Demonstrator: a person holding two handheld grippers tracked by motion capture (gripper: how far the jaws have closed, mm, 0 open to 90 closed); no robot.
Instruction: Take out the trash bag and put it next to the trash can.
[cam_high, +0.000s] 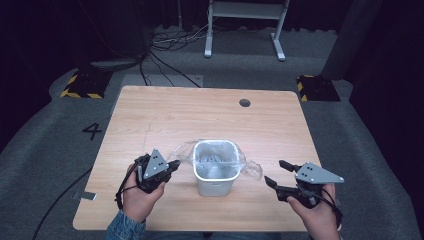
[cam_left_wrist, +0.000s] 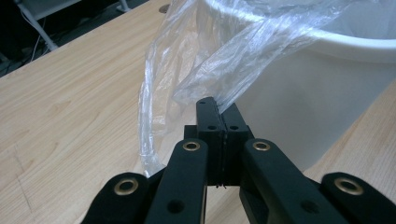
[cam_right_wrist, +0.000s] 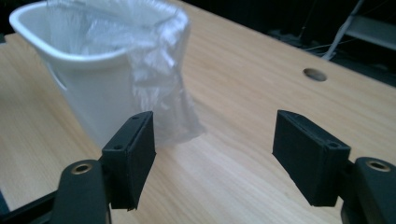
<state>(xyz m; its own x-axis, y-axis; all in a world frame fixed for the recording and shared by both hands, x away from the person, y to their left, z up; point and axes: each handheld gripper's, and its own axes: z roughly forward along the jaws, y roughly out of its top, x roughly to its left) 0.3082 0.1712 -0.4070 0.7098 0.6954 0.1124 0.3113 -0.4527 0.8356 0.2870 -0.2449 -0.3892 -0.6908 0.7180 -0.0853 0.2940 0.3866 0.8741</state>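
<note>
Left hand-held gripper (cam_left_wrist: 217, 109) on plastic liner (cam_left_wrist: 224, 60); floor numeral "4" (cam_high: 92, 131) beyond.

Wooden table (cam_high: 150, 120) with round cable hole (cam_high: 244, 102), white frame legs (cam_high: 208, 35) behind, yellow-black striped blocks (cam_high: 82, 85)

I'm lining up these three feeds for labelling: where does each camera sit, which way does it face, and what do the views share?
High view: above the person's side, looking forward and down on the wooden table; both hands, the left gripper and the right gripper show.
Left gripper view: rides the left gripper, facing the white bin; its jaws pinch the clear plastic bag.
Right gripper view: rides the right gripper, facing the bin's other side; its jaws stand apart, nothing between them.
Shared: bin, bag and table.
</note>
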